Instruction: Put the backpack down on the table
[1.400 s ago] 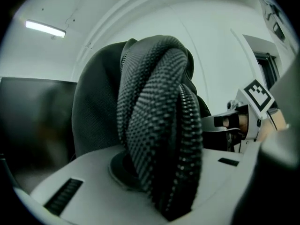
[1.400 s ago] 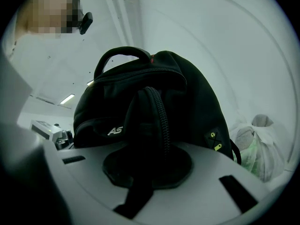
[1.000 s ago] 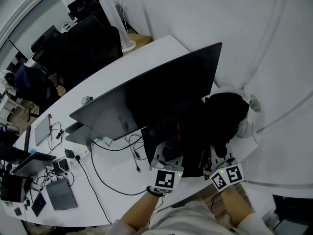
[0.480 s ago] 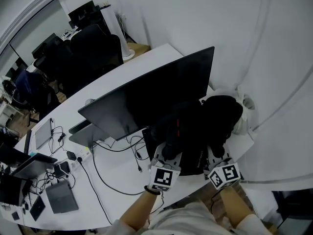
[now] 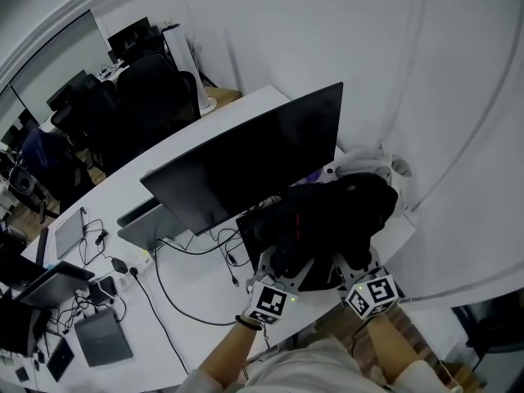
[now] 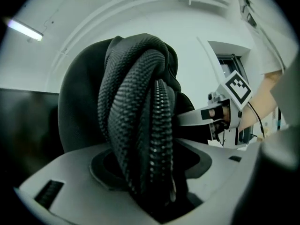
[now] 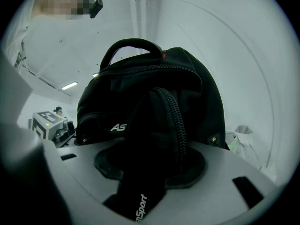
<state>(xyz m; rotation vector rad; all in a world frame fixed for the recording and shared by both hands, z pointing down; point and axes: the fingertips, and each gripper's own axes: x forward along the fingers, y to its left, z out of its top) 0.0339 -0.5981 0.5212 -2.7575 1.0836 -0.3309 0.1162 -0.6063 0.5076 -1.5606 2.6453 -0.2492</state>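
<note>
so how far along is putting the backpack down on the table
Nearly done. The black fabric backpack looks set down on the white table, beside the dark monitor. In hand: the left gripper jaws are opening with a black ribbed strap between them, and the right gripper jaws are opening with a black padded strap between them. Left: draw both grippers back off the straps.

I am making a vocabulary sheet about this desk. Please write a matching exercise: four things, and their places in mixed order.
1 backpack
2 monitor
3 office chairs
4 gray tablet

A on the floor behind the table
B table's end away from the wall, lying flat
C table's end against the wall
D mid-table, standing upright

Pairs: 1-C, 2-D, 3-A, 4-B
</note>
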